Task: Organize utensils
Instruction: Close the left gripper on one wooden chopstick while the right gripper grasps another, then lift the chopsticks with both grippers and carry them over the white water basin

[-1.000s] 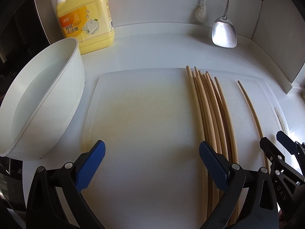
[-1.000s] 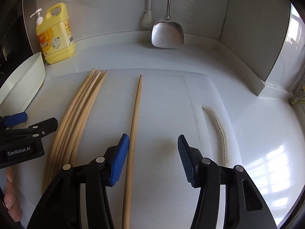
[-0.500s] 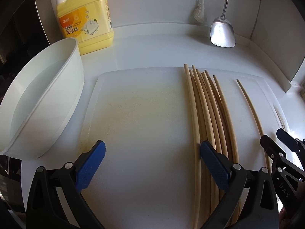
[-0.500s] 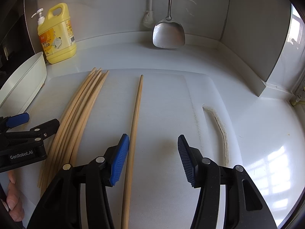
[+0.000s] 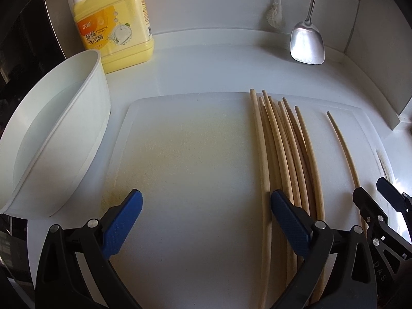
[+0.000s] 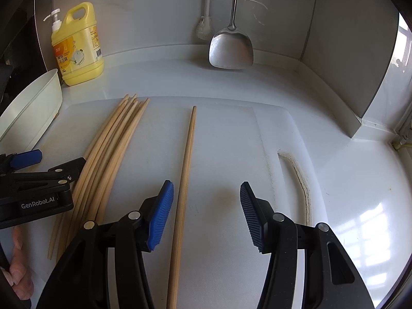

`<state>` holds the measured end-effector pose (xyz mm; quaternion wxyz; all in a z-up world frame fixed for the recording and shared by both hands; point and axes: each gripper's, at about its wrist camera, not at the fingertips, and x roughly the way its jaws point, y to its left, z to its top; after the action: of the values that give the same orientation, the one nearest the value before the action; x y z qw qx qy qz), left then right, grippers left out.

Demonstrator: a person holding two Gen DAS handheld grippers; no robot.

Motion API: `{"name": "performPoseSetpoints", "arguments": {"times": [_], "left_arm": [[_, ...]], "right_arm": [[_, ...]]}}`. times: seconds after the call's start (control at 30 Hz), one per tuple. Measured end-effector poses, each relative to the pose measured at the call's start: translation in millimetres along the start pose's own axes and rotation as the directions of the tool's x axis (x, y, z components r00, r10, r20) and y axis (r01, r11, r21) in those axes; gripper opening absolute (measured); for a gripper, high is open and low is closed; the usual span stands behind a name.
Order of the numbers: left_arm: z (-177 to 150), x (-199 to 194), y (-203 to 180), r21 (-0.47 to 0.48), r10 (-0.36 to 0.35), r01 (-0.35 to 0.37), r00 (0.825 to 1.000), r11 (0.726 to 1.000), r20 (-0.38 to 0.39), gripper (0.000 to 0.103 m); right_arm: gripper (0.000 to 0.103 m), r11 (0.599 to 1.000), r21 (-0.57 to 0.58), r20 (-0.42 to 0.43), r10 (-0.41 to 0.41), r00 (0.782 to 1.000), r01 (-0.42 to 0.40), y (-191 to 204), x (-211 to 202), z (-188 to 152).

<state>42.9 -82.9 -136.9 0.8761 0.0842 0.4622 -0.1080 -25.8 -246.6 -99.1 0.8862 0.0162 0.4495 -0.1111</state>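
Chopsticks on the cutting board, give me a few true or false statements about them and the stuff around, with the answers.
1. One chopstick lies apart from the bundle. True.
2. The right gripper is clamped on that chopstick. False: its jaws stand open, with the chopstick lying just inside the left pad.
3. The spatula lies on the cutting board. False: it hangs by the back wall.
4. The detergent bottle stands behind the bowl. True.
5. The left gripper holds the bundle. False: its jaws are open and empty.
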Motion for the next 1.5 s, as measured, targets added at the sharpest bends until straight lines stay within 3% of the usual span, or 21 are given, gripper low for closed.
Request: {"name": "performPoseSetpoints", "arguments": {"times": [0.07, 0.13, 0.33, 0.47, 0.5, 0.8, 1.07, 1.27, 1.5], "left_arm": [[1, 1, 2, -0.017, -0.019, 0.019, 1.000, 1.000, -0.003, 0.094], [0, 0, 1, -0.014, -0.031, 0.031, 1.000, 0.999, 0.007, 0.087], [-5, -10, -11, 0.033, -0.061, 0.060, 0.997, 0.998, 0.038, 0.046], [-7, -14, -14, 0.048, -0.073, 0.071, 0.997, 0.996, 0.039, 0.011], [-7, -14, -15, 0.052, -0.072, 0.070, 0.997, 0.996, 0.037, 0.009], [-10, -18, -1, 0.002, -0.148, 0.148, 0.989, 0.989, -0.012, 0.007], [-4, -49, 12, -0.038, -0.180, 0.181, 0.984, 0.983, 0.011, 0.007], [8, -87, 33, -0.088, -0.167, 0.170, 0.985, 0.981, 0.044, 0.007], [17, -127, 97, -0.189, -0.106, 0.126, 0.988, 0.974, 0.109, 0.007]], "right_arm": [[0.051, 1.000, -0.005, 0.000, 0.002, 1.000, -0.002, 2, 1, 2], [0.038, 1.000, -0.016, 0.004, 0.018, 1.000, -0.018, 5, 1, 3], [0.013, 0.998, -0.048, 0.000, 0.050, 0.999, -0.050, 17, -1, 2], [0.007, 0.997, -0.050, -0.002, 0.065, 0.998, -0.065, 17, -2, 2], [0.007, 0.997, -0.044, -0.002, 0.071, 0.997, -0.071, 16, -2, 2], [0.006, 0.991, 0.025, -0.028, 0.132, 0.991, -0.131, 7, -6, 2], [0.006, 0.986, 0.023, -0.015, 0.163, 0.986, -0.163, 8, -29, 12], [0.006, 0.976, -0.020, 0.025, 0.219, 0.975, -0.218, 23, -58, 40], [0.006, 0.941, -0.119, 0.066, 0.325, 0.943, -0.316, 83, -85, 82]]}}
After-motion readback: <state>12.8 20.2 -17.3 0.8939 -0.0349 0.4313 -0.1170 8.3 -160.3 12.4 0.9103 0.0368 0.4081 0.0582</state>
